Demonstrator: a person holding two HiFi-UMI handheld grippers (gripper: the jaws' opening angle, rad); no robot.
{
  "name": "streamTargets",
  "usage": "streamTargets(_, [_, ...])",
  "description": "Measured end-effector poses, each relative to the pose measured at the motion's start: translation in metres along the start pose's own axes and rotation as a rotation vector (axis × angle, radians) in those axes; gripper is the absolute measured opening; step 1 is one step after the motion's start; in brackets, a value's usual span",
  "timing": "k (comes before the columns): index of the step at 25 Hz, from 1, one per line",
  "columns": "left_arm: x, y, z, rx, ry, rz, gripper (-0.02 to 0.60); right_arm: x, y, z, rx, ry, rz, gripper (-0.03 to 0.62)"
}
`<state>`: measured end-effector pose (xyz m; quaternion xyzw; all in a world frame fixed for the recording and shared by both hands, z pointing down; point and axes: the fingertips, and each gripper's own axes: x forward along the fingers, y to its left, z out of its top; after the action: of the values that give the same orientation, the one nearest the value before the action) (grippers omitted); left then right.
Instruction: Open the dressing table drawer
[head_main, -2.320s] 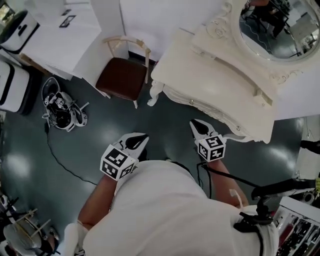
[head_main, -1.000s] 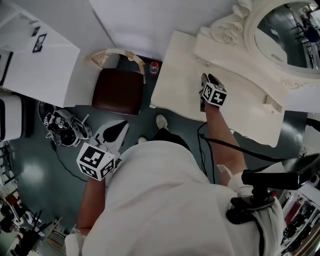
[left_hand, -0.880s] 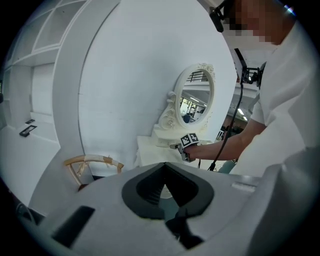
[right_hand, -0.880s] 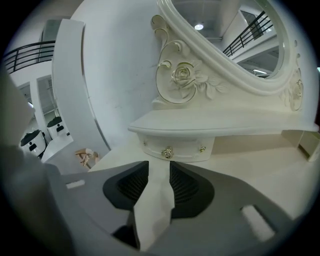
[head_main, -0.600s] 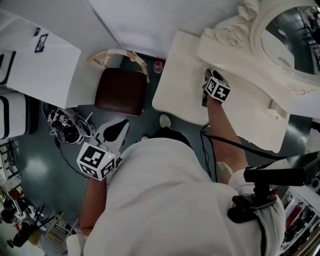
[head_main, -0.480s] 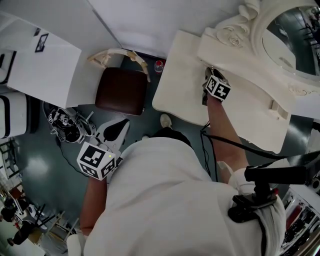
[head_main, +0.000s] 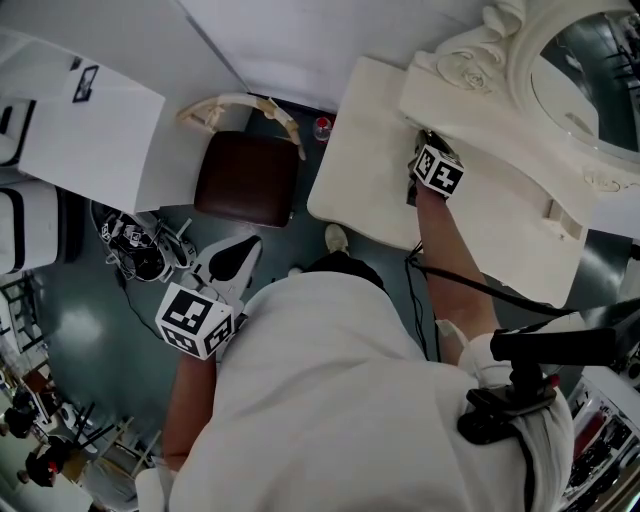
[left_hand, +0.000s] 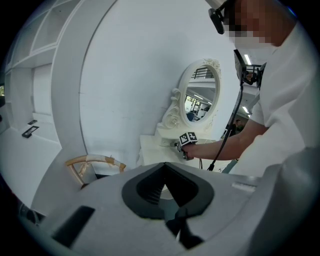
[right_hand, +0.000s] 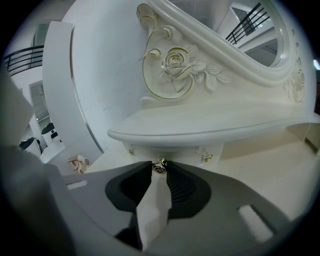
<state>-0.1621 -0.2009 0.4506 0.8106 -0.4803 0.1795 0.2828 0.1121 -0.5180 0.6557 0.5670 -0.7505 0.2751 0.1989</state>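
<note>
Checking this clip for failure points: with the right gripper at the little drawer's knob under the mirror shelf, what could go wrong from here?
1. The right gripper has just been closing on the drawer knob, which sits only at the very tips of the jaws, so a pull could slip off it.
2. The small drawer tucks right under the mirror shelf. A pull angled upward might bind it.

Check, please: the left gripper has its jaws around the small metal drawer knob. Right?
No: the right gripper has its jaws around the small metal drawer knob; they have just been closing on it. The right gripper view shows it.
</note>
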Motion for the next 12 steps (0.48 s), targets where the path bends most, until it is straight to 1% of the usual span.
streamTargets(12, [-0.005, -0.003, -0.006, 0.004, -0.002, -0.019, 0.002, -0.013, 0.005, -0.013, -0.007, 0.021, -0.004, 0.094])
